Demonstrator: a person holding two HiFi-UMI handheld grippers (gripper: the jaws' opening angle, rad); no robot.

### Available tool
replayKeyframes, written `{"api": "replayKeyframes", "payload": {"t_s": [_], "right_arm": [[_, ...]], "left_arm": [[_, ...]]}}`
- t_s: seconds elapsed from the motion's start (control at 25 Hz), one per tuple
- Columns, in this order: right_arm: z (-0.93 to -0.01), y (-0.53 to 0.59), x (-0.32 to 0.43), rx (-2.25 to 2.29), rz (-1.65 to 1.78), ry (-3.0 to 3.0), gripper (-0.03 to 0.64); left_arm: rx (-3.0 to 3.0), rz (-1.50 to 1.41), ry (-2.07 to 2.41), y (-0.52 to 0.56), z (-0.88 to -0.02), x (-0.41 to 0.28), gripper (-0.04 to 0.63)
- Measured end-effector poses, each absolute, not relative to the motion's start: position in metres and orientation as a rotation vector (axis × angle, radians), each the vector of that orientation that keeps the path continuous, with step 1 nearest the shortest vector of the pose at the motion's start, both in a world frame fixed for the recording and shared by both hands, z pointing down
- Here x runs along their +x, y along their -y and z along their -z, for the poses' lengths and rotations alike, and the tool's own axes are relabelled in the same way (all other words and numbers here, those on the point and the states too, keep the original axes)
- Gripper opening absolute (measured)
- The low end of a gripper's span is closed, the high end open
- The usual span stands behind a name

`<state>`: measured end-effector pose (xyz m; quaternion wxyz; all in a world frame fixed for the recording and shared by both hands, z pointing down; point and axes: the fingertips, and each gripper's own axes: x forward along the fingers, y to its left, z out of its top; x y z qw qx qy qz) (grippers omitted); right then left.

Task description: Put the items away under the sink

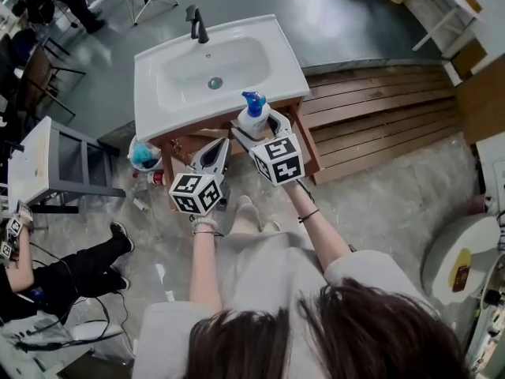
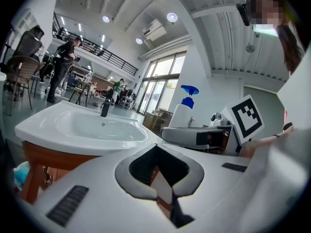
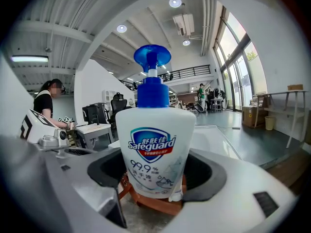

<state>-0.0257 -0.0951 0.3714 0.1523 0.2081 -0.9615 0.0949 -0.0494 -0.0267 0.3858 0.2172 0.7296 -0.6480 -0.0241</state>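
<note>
My right gripper (image 1: 257, 126) is shut on a white soap pump bottle (image 3: 154, 144) with a blue pump head, and holds it upright just before the front right corner of the white sink (image 1: 151, 81). In the head view the bottle (image 1: 253, 114) overlaps the basin's front edge. My left gripper (image 1: 215, 150) is beside it on the left and points at the wooden cabinet (image 1: 183, 144) under the basin. Its jaws meet at the tips, and nothing shows between them in the left gripper view (image 2: 163, 192). The inside of the cabinet is hidden.
A black faucet (image 1: 196, 24) stands at the basin's back. A blue bundle (image 1: 144, 155) and a small can (image 1: 152, 178) lie on the floor left of the cabinet. A wooden platform (image 1: 379, 121) runs off to the right. A white side table (image 1: 33, 163) and a seated person (image 1: 67, 273) are at the left.
</note>
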Motion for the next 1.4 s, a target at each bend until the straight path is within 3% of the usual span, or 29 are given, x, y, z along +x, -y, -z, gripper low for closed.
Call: {"api": "replayKeyframes", "payload": {"t_s": [0.68, 1.4], "right_arm": [[-0.388, 0.071, 0.027, 0.609, -0.308, 2.734, 0.359], [-0.464, 0.091, 0.023, 0.65, -0.351, 2.719, 0.359]], "left_arm": [[2.029, -0.003, 1.747, -0.003, -0.403, 0.003, -0.003], [2.057, -0.068, 1.678, 0.021, -0.476, -0.01, -0.003]]}}
